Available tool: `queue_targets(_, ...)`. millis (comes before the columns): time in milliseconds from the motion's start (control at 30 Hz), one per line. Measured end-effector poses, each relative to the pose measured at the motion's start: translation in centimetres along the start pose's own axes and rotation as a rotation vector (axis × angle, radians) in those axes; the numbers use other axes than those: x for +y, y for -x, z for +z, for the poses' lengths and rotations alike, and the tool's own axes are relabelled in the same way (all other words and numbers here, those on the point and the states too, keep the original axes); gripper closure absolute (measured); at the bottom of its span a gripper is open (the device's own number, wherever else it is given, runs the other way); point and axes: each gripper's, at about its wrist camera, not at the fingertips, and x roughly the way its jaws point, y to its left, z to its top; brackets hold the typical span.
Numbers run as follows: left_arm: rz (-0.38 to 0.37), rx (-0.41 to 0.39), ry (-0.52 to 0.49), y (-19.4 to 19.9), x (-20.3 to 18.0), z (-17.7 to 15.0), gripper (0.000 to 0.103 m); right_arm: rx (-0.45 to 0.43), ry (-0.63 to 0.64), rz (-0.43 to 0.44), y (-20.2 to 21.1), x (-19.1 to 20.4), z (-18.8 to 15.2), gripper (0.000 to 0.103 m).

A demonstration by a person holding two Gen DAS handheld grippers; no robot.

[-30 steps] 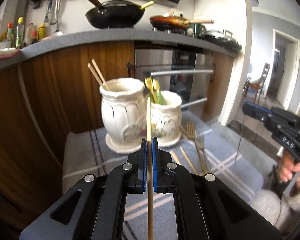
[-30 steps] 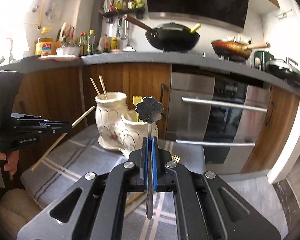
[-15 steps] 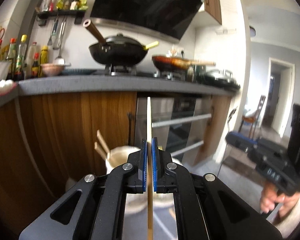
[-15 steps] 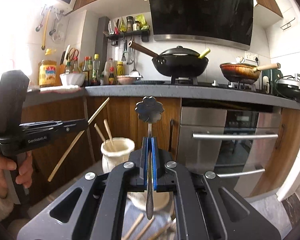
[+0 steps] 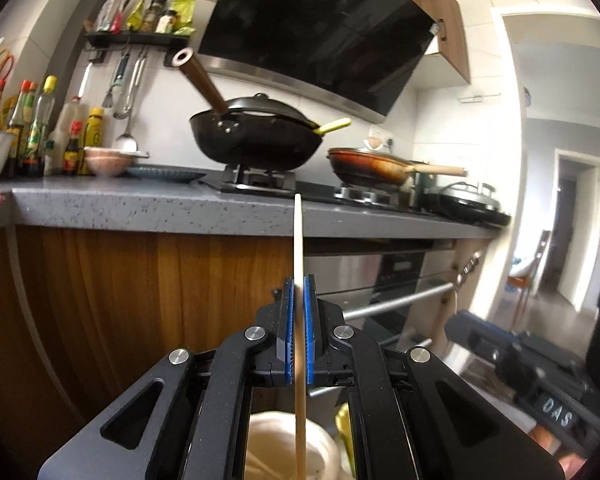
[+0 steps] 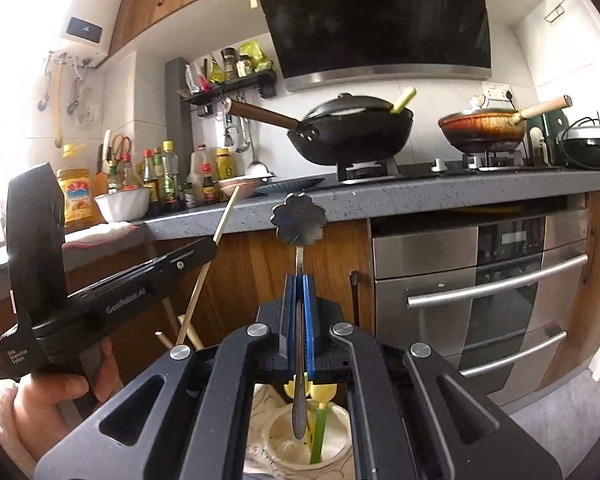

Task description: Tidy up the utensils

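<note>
My left gripper [image 5: 299, 292] is clamped on a wooden chopstick [image 5: 298, 240], held upright directly above the mouth of a cream ceramic holder [image 5: 320, 452]. My right gripper [image 6: 299, 292] pinches a metal spoon [image 6: 299, 224], flower-shaped end up, its lower tip hanging over a second cream holder [image 6: 340, 440] containing yellow-green utensils [image 6: 320, 412]. Grey countertop [image 5: 140, 208] behind.

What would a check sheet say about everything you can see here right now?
Surface: grey countertop; floor mostly hidden.
Job's things: chopstick above a white ceramic jar; flower-ended spoon above a second jar holding yellow utensils.
Clutter: sauce bottles, bowl.
Grippers: left claw shut on chopstick; right claw shut on spoon.
Cables: nothing seen.
Surroundings: black wok, frying pan, oven, range hood.
</note>
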Motion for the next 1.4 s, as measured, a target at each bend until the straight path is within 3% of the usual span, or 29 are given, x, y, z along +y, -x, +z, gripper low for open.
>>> queue_targets(100,0.006,-0.005,0.001,-1.1,0.3,-0.6,0.098,0.027,-0.021,-0.014,-1.1,-0.7,-1.2,0.100)
queue_targets(267,0.041,-0.003,-0.083,-2.1,-0.5,-2.0,0.098,0.082,-0.034,-0.017,-2.3,-1.2,-3.2,0.100)
queue_targets(800,0.021,0.079,-0.090,-0.3,-0.1,-5.5,0.097,0.221,-0.065,-0.033,-3.7,-2.1,-7.1,0.100)
queue_targets(867,0.016,0.096,-0.079,0.0,0.0,-5.8,0.090,0.229,-0.074,-0.029,-3.6,-2.1,-7.2,0.099)
queue_targets(1000,0.008,0.091,-0.080,1.3,-0.1,-6.1,0.044,0.222,-0.069,-0.029,-2.8,-1.9,-6.9,0.098)
queue_targets(1033,0.005,0.084,-0.081,1.7,-0.2,-6.0,0.037,0.221,-0.073,-0.029,-2.5,-1.9,-6.8,0.094)
queue_targets(1067,0.001,0.077,-0.084,2.3,-0.2,-6.0,0.034,0.219,-0.079,-0.026,-2.2,-2.0,-6.7,0.083)
queue_targets(1133,0.007,0.067,-0.085,3.2,-0.4,-6.0,0.018,0.203,-0.099,-0.010,-1.2,-2.2,-6.5,0.067)
queue_targets(1233,0.012,0.048,-0.087,4.9,-0.7,-5.9,0.007,0.189,-0.098,-0.017,0.1,-2.3,-6.4,0.060)
queue_targets(1400,0.023,0.076,-0.102,6.7,-1.0,-6.3,0.005,0.182,-0.086,-0.035,2.6,-2.6,-6.6,0.050)
